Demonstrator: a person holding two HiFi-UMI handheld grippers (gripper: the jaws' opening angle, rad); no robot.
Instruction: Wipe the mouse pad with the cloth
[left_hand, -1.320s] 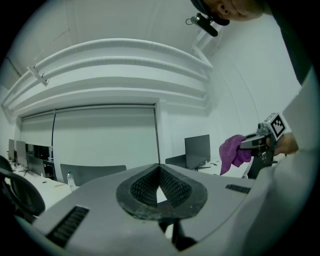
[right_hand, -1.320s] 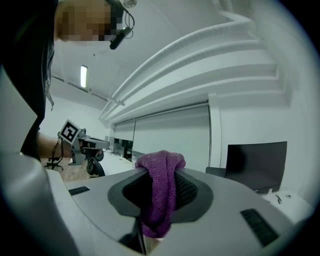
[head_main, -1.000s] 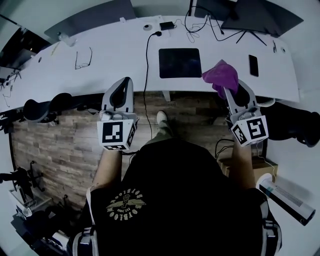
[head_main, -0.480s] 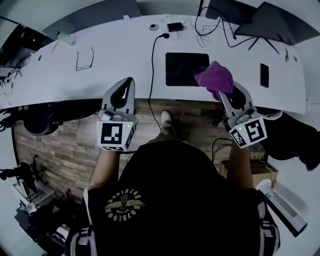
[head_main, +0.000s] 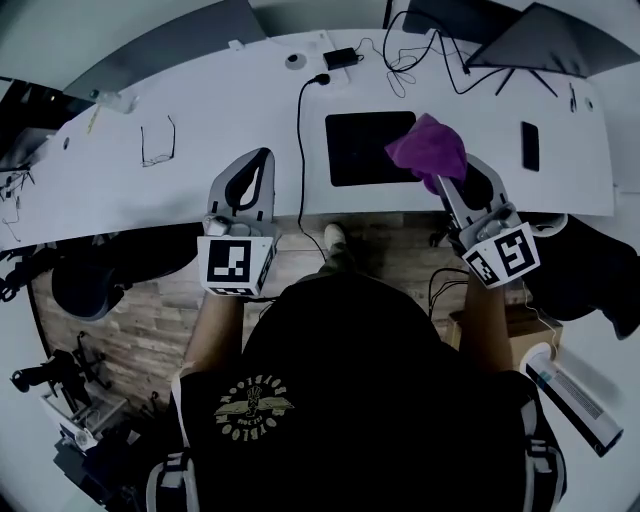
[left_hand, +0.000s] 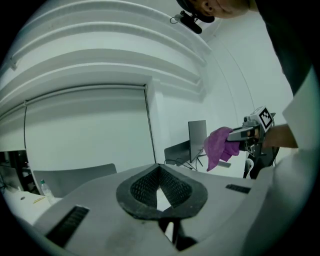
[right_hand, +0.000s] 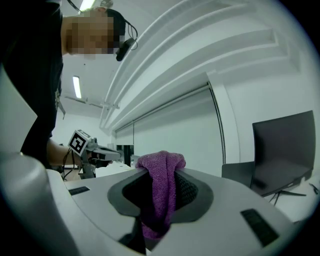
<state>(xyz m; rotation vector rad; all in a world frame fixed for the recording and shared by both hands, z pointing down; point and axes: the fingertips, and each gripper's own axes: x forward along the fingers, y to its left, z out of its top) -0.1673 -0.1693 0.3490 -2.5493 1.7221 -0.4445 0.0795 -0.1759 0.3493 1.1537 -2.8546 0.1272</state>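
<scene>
While it's pinched in the right claw, cloth (head_main: 427, 148): purple and bunched up. In the head view it covers the right edge of the mouse pad. From the left gripper view it hangs off the jaws in the air, and I can't say if it touches anything.
Right gripper (head_main: 444, 180): jaws clamped on the cloth, with a fold poking out above the pads and the rest drooping below. It's held out over the near desk edge.
Left gripper (head_main: 260, 160): jaws pressed together with nothing between them. It sits over the near edge, well left of the pad.
Mouse pad (head_main: 365, 148): a dark rectangle lying flat on the desk, mid-right.
Desk (head_main: 200, 130): long and white.
Glasses (head_main: 156, 141): on the desk to the left, well apart from the pad.
Phone (head_main: 529, 146): dark, lying flat to the right of the cloth.
Cable (head_main: 299, 130): black, runs down the desk just left of the pad and over the near edge.
</scene>
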